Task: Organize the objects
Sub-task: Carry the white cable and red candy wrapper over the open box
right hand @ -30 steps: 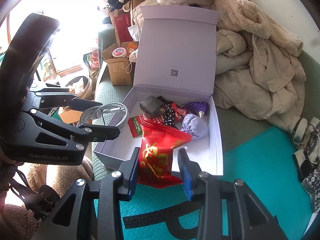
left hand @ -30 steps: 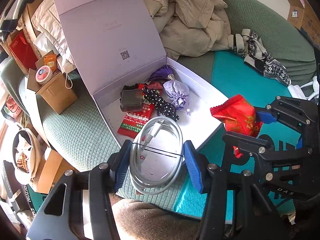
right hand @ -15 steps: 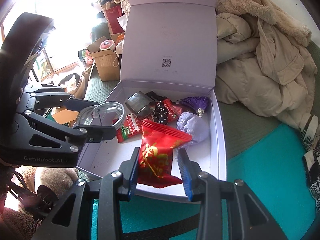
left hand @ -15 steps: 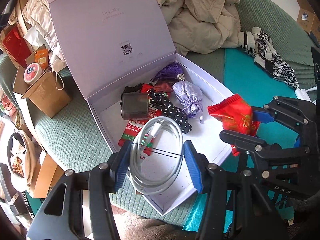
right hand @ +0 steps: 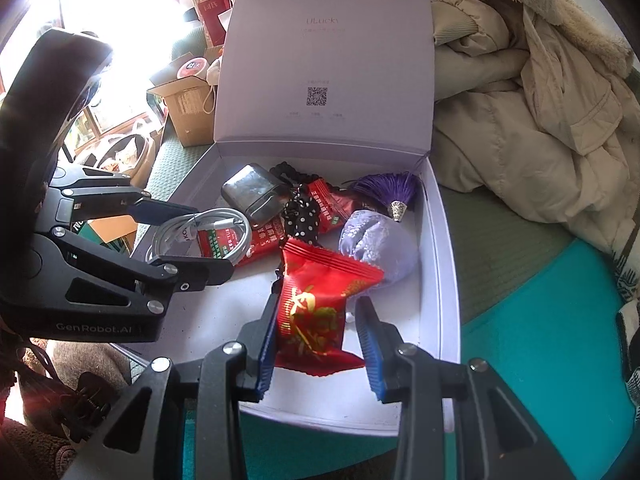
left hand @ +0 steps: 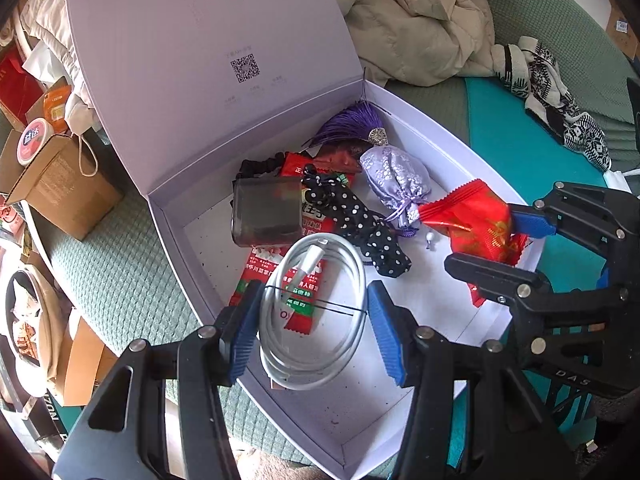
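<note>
**Two items held over the open box, ready to drop**

Left gripper (left hand: 314, 320): clamped across a coiled white charging cable (left hand: 316, 304), pads pressing the coil's outer loops, thin black tie running jaw to jaw. Held above the near-left part of the lavender gift box (left hand: 360, 432), over a red-and-green snack sachet (left hand: 280, 280), presumably because bare floor remains just in front.

Right gripper (right hand: 316, 340): closed on a red snack packet (right hand: 316, 300), pinched by its sides so it hangs upright over the box's right half, near the lilac brocade pouch (right hand: 376, 240).

Already inside: smoky translucent case (left hand: 266, 216), polka-dot fabric tie (left hand: 360, 224), purple tassel (left hand: 352, 124). Lid propped upright behind, leaving the top open. Contents crowded toward the back; front floor free, likely the landing spot for both.
</note>
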### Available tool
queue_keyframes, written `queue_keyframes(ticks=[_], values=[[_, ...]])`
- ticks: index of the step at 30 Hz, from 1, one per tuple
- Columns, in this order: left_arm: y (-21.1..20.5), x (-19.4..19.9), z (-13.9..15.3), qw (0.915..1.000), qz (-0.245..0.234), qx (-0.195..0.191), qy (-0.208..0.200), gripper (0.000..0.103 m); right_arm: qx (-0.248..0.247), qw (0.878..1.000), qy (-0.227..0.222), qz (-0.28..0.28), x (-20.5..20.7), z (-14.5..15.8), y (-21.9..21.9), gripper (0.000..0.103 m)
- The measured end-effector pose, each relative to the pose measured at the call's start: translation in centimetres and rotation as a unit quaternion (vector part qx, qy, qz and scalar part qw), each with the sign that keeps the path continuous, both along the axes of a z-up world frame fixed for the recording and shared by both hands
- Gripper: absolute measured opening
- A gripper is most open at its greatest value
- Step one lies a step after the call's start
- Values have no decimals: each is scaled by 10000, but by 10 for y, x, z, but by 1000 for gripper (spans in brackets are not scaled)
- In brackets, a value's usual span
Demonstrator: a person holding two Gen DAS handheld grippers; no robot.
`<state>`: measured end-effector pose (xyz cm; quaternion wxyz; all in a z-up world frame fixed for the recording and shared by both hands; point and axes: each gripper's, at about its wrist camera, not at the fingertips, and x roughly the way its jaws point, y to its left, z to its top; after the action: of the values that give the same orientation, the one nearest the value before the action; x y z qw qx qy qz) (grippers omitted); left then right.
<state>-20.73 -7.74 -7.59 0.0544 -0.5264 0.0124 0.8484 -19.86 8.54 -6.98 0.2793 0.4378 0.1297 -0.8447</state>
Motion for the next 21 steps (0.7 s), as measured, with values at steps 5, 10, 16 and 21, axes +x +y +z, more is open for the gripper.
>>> queue_keyframes(ticks=[5, 10, 16, 21], values=[[1, -8, -13, 9999, -1, 49, -99, 51, 51, 9999, -79, -48, -6, -8, 0, 37], [3, -15, -26, 9998, -32, 52, -190, 51, 166, 9997, -173, -58, -9, -17, -2, 37], [11, -25, -38, 9997, -151, -45, -202, 51, 242, 9993, -262, -75, -12, -24, -6, 37], [17, -31, -43, 9995, -169, -191, -162, 51, 289, 9991, -291, -79, -14, -28, -8, 37]])
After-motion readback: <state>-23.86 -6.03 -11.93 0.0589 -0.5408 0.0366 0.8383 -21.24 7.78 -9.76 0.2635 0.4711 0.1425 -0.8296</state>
